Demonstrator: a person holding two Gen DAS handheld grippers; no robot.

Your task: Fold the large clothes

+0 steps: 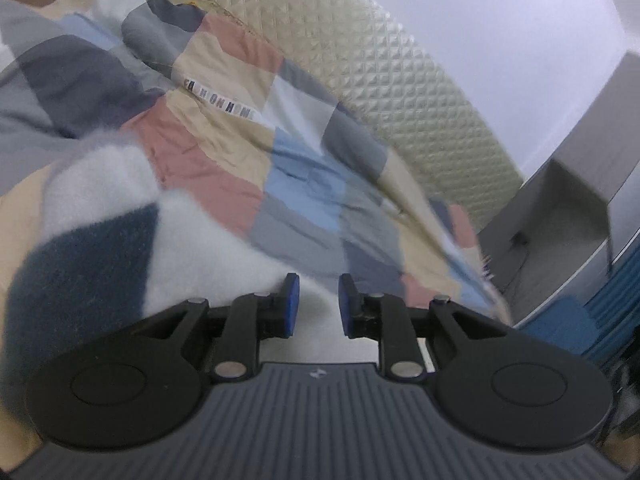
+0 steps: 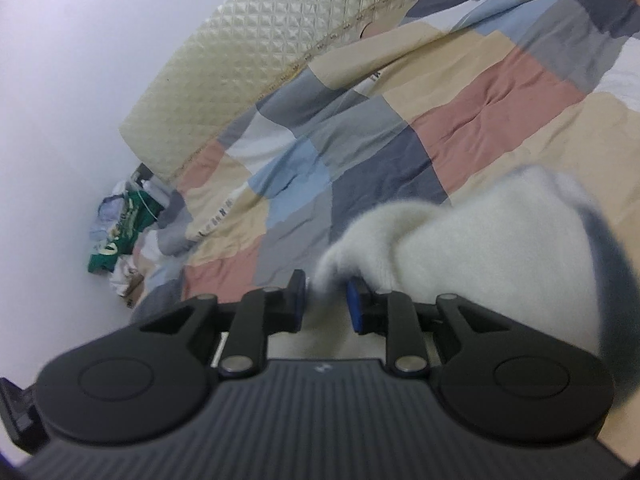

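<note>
A fluffy white garment with dark navy patches (image 1: 132, 220) lies bunched on the patchwork bedspread (image 1: 248, 128). My left gripper (image 1: 319, 300) sits at its edge with white fabric between the blue pads, jaws narrowly parted. In the right wrist view the same white garment (image 2: 480, 248) with a dark grey band rises in front. My right gripper (image 2: 327, 300) has a white fabric corner between its blue pads, also with a narrow gap. Whether either gripper pinches the fabric is unclear.
A cream quilted headboard (image 1: 380, 60) runs along the bed against a white wall. A grey cabinet (image 1: 580, 184) and blue fabric (image 1: 568, 320) stand beside the bed. A pile of clothes, one green (image 2: 124, 224), lies on the floor by the wall.
</note>
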